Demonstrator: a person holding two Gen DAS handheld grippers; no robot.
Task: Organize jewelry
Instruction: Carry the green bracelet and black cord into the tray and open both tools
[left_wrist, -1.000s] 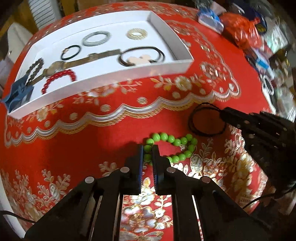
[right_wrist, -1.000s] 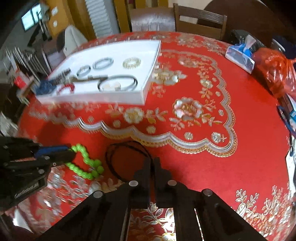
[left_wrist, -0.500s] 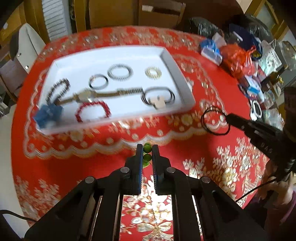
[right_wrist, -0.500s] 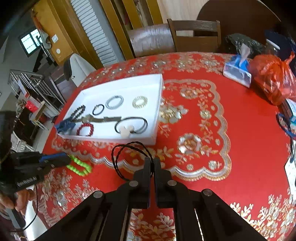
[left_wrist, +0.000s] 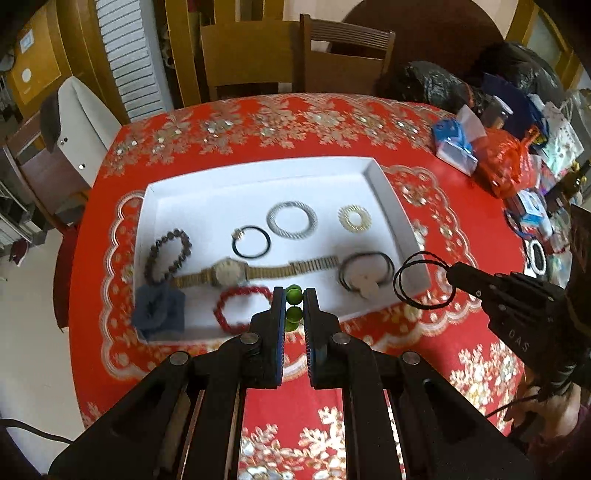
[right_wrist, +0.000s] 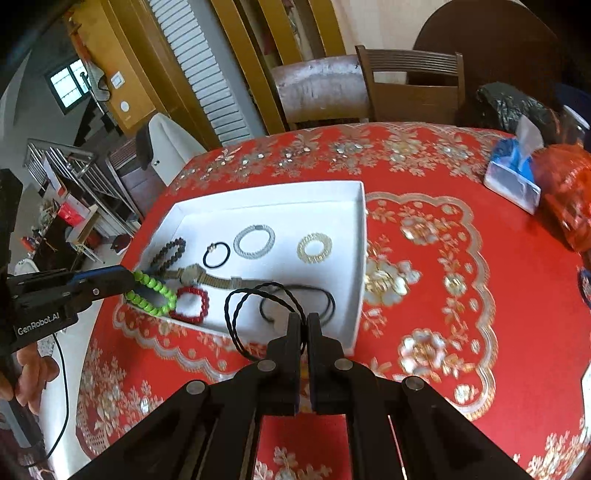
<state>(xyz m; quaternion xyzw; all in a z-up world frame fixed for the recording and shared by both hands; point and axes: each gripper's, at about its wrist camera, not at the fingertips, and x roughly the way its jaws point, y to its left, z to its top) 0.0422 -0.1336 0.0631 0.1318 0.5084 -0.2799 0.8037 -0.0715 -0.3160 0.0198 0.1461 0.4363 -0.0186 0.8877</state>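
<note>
A white tray (left_wrist: 255, 177) (right_wrist: 354, 236) on the red tablecloth holds a gold watch (left_wrist: 255, 271), a red bead bracelet (left_wrist: 240, 306), a dark bead bracelet (left_wrist: 168, 251), hair ties and rings. My left gripper (left_wrist: 294, 295) is shut on a green bead bracelet (right_wrist: 151, 293) and holds it in the air over the tray's near edge. My right gripper (right_wrist: 303, 319) is shut on a black twisted cord loop (right_wrist: 255, 317) (left_wrist: 421, 280), held in the air by the tray's near right corner.
The round table has a red and gold cloth (right_wrist: 443, 277). A blue tissue pack (right_wrist: 513, 173) and an orange bag (right_wrist: 565, 199) lie at the far right, with more clutter (left_wrist: 535, 206) beyond. Wooden chairs (left_wrist: 332, 59) stand behind the table.
Both grippers have lifted their pieces off the cloth and risen. The green bracelet and the black cord now hang in the air near the tray's front edge.
</note>
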